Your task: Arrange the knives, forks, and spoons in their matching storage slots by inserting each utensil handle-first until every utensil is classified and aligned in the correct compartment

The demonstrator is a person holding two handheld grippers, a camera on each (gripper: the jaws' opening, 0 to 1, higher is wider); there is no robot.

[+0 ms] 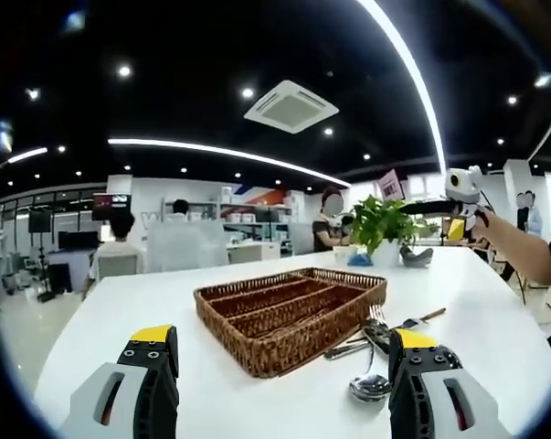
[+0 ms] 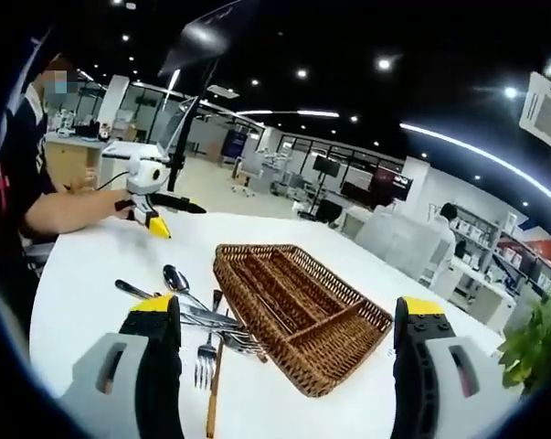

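My left gripper (image 1: 280, 389) and right gripper (image 2: 284, 366) hang released above the white table (image 1: 494, 302). The empty wicker tray (image 1: 289, 315) (long slots) lies beside piled cutlery (image 2: 197, 320), handles mostly parallel.

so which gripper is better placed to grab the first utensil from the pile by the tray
Probably the right gripper. In its view the utensil pile lies just ahead of its open jaws, beside the wicker tray. In the left gripper view, the left gripper faces the tray, with the pile off to one side.
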